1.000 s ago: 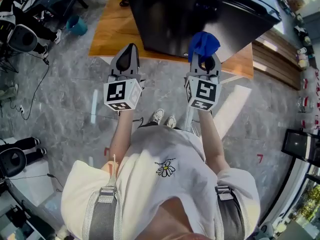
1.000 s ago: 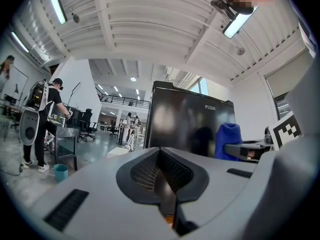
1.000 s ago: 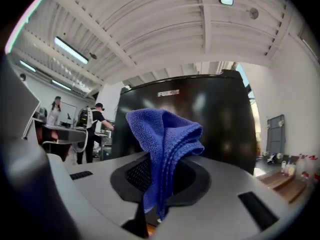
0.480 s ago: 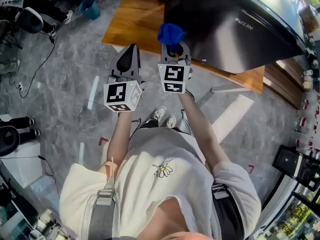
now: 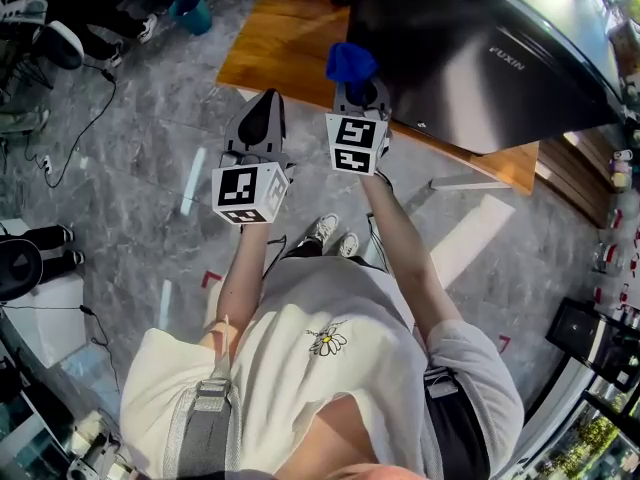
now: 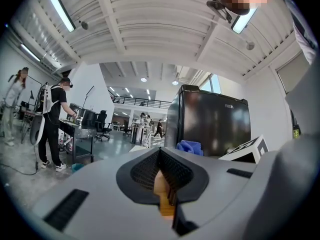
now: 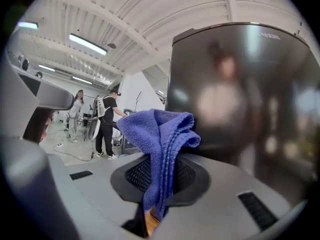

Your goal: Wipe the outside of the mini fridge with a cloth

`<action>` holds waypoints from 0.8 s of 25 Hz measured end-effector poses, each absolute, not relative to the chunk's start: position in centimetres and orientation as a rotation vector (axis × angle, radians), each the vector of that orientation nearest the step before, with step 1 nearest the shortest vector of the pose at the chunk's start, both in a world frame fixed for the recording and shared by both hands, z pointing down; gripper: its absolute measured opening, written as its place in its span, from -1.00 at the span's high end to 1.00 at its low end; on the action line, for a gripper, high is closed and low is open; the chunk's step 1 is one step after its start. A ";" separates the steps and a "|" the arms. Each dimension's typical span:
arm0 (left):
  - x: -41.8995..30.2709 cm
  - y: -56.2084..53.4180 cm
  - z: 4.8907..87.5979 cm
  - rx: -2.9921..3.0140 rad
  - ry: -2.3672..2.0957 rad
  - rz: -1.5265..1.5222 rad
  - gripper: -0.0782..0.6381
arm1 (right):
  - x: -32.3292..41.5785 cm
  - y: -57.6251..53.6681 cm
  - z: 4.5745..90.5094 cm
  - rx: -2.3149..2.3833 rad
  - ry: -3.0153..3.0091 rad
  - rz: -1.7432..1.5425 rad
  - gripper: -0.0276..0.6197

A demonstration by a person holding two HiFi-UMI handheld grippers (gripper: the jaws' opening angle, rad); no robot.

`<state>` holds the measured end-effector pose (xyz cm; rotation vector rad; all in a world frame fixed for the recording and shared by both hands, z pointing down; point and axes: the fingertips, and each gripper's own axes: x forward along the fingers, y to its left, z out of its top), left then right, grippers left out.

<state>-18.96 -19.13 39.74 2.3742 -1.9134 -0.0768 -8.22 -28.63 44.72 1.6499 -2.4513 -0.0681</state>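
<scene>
Our right gripper (image 5: 358, 86) is clenched on the cloth (image 5: 349, 61), near the fridge (image 5: 470, 58) standing far right on the surface (image 5: 290, 48), so we should press flat and stroke evenly, with our left gripper (image 5: 262, 118) closed, empty, aside.

left gripper (image 5: 265, 108): jaws together, empty | right gripper (image 5: 361, 88): clamped on cloth (image 5: 350, 61) | both arms outstretched

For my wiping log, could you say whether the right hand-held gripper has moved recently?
Yes, leftward along the mini fridge, from its middle to its left corner.
</scene>
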 end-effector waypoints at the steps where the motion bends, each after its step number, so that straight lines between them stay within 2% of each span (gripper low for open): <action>1: -18.9 -19.1 39.6 2.380 -1.911 -0.083 0.77 | -8.0 -28.5 44.8 1.658 -2.444 -0.067 0.69; 11: -16.5 -19.3 39.5 2.433 -1.816 -0.128 0.77 | -3.0 -27.1 44.8 1.793 -2.355 -0.035 0.69; 20: -13.0 -18.8 39.6 2.497 -1.715 -0.135 0.77 | 6.1 -24.9 44.3 1.959 -2.201 -0.063 0.69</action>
